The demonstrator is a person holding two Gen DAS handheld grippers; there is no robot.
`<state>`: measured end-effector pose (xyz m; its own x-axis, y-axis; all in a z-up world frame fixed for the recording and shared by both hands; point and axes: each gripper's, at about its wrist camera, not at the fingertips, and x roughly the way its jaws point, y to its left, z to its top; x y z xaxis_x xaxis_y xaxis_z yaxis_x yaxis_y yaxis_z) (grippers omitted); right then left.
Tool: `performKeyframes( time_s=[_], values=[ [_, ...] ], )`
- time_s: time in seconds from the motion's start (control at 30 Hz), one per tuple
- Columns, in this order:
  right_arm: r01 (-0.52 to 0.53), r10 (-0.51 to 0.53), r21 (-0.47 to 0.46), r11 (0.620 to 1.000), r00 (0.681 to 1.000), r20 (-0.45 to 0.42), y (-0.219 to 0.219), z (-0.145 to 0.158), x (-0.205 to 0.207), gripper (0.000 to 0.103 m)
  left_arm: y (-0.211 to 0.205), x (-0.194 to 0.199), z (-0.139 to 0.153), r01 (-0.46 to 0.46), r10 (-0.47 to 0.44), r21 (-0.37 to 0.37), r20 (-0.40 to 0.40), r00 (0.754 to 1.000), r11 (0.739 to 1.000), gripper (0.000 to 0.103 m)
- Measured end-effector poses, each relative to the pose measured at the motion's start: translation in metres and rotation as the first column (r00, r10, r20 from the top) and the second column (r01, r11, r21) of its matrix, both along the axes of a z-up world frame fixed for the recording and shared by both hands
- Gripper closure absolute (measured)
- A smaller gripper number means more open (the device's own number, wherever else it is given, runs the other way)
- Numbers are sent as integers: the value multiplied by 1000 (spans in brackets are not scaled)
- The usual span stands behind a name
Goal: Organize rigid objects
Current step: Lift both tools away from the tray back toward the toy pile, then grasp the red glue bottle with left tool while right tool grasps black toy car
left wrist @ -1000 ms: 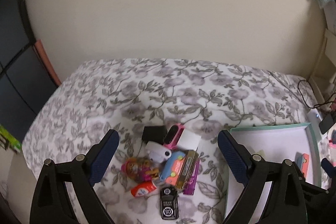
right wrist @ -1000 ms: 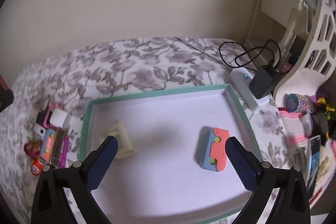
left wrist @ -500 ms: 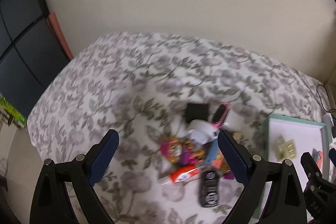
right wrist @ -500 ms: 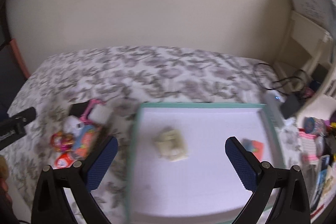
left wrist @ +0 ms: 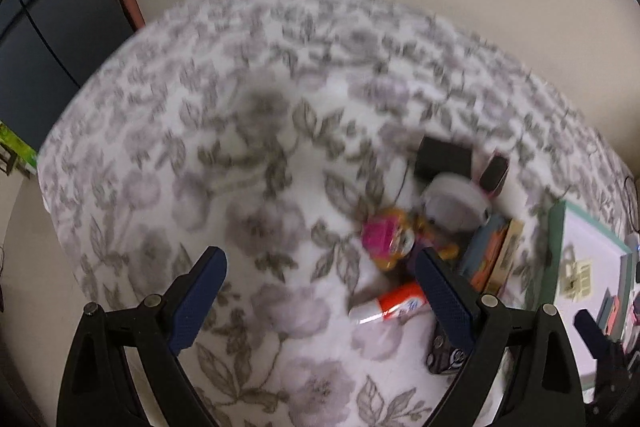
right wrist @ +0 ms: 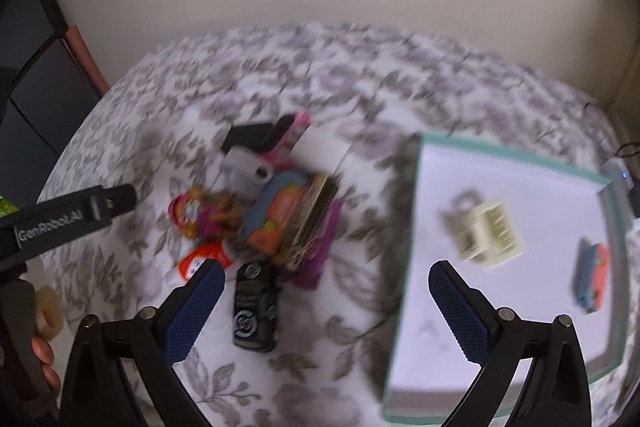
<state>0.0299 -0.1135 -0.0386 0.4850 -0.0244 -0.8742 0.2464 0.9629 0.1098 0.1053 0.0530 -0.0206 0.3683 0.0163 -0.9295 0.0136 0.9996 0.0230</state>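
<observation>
A pile of small rigid things lies on the flowered bedspread: a black toy car (right wrist: 256,307), an orange-and-white tube (right wrist: 200,263), a blue-and-orange toy (right wrist: 276,215), a bristled brush (right wrist: 316,223) and a black box (right wrist: 248,137). My right gripper (right wrist: 324,279) hovers open just in front of the car, holding nothing. To the right, the teal-rimmed white tray (right wrist: 520,283) holds a cream plastic block (right wrist: 490,233) and a blue-and-red toy (right wrist: 592,279). My left gripper (left wrist: 318,267) is open over bare bedspread, with the pile (left wrist: 440,247) and tray (left wrist: 584,243) off to its right. Both views are motion-blurred.
The left gripper's black arm (right wrist: 80,215) reaches in from the left of the right wrist view, with a hand (right wrist: 40,347) and a roll of tape (right wrist: 48,311) below it. A beige wall backs the bed. A charger and cable (right wrist: 624,171) lie past the tray's far right corner.
Both grippers swung left. The right wrist view went from above the tray to above the pile; in the left view the pile slid right. Both stayed open and empty.
</observation>
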Motion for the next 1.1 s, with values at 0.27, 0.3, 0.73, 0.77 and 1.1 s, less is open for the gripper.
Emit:
performKeyframes(
  time_s=[0.27,0.3,0.73,0.77,1.1],
  values=[
    [-44,43,-6,999,993,-113,18,-36,8,0,3,3,-45,-35,32,-17,-155,987,999,8],
    [-49,47,-16,999,991,-122,20,-38,8,0,3,4,-49,-39,37,-12,-167,985,999,8],
    [-83,67,-71,994,977,-203,33,-65,18,1,6,8,-62,-41,39,-7,-201,979,999,8],
    [-98,78,-91,991,976,-201,37,-66,18,0,5,8,-62,-39,36,-9,-200,979,999,8],
    [-96,78,-84,992,977,-198,39,-69,20,0,-1,9,-58,-30,19,-58,-191,981,998,8]
  ],
)
